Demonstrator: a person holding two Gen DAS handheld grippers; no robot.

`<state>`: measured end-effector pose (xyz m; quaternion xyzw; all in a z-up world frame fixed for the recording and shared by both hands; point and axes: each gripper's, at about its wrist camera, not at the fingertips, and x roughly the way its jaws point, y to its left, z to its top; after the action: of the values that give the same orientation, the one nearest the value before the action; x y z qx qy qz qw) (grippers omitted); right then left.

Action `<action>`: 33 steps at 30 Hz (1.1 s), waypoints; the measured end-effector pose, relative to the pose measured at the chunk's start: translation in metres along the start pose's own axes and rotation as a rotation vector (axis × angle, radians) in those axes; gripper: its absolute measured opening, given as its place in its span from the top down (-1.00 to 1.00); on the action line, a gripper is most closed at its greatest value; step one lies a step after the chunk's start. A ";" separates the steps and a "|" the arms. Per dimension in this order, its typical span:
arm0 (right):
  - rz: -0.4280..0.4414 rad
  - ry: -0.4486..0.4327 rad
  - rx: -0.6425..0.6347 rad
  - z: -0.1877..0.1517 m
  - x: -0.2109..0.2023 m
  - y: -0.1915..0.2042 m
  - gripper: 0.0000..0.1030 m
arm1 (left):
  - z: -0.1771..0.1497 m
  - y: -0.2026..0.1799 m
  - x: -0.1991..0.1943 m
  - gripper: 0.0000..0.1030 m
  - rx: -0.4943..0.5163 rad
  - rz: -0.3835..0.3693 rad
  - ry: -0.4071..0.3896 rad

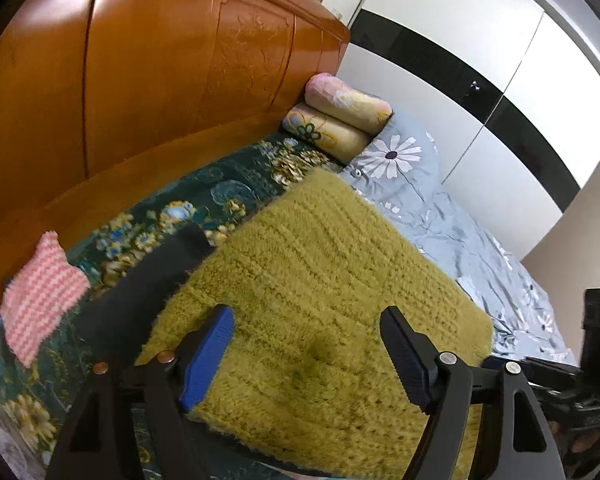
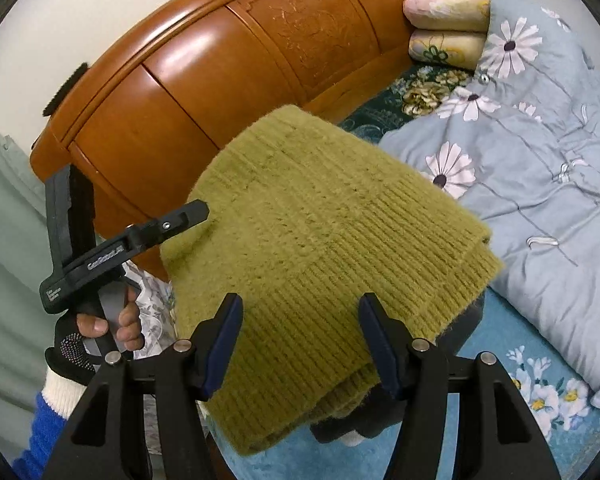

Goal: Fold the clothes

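A folded, fuzzy olive-green sweater [image 1: 324, 280] [image 2: 332, 240] lies on the bed, on top of a dark garment [image 1: 156, 276] [image 2: 462, 320]. My left gripper [image 1: 308, 314] is open, its fingers spread wide over the sweater's near end. In the right wrist view its fingertip [image 2: 194, 210] touches the sweater's left edge, and a gloved hand [image 2: 112, 328] holds its handle. My right gripper [image 2: 302, 300] is also open, with both fingers set over the sweater's ribbed near edge. Neither gripper pinches the knit.
A folded pink-and-white striped knit [image 1: 36, 300] lies left of the sweater on the dark floral sheet [image 1: 204, 200]. A carved wooden headboard [image 2: 228, 64] runs behind, with two rolled pillows [image 1: 340, 116] against it. A grey daisy-print quilt [image 2: 540, 168] fills the right. Wardrobe doors [image 1: 480, 80] stand beyond.
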<state>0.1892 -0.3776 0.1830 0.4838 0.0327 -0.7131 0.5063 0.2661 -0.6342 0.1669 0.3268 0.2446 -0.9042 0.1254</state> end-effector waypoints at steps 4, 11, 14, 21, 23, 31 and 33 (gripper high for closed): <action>0.013 -0.029 0.001 -0.008 -0.021 0.003 -0.21 | 0.001 -0.010 -0.019 -0.54 0.024 0.026 -0.048; -0.031 -0.055 -0.009 -0.047 -0.053 -0.001 -0.28 | -0.018 -0.026 -0.061 -0.61 0.040 0.026 -0.134; -0.057 -0.039 0.001 -0.066 -0.053 -0.007 -0.29 | -0.036 -0.032 -0.070 -0.71 0.050 0.057 -0.155; -0.112 0.023 0.012 -0.100 -0.031 -0.009 -0.30 | -0.100 -0.034 -0.057 -0.94 0.027 0.116 -0.082; -0.142 0.034 -0.015 -0.105 -0.025 -0.004 -0.47 | -0.118 -0.033 -0.049 -0.96 0.006 0.125 -0.050; -0.196 0.044 -0.117 -0.122 -0.011 0.015 -0.74 | -0.170 -0.029 -0.033 -1.00 -0.083 0.136 0.020; -0.207 0.049 -0.136 -0.126 -0.008 0.018 -0.74 | -0.178 -0.028 -0.034 -1.00 -0.099 0.149 0.028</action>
<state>0.2860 -0.3129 0.1300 0.4596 0.1432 -0.7455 0.4609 0.3747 -0.5147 0.0804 0.3499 0.2659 -0.8746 0.2048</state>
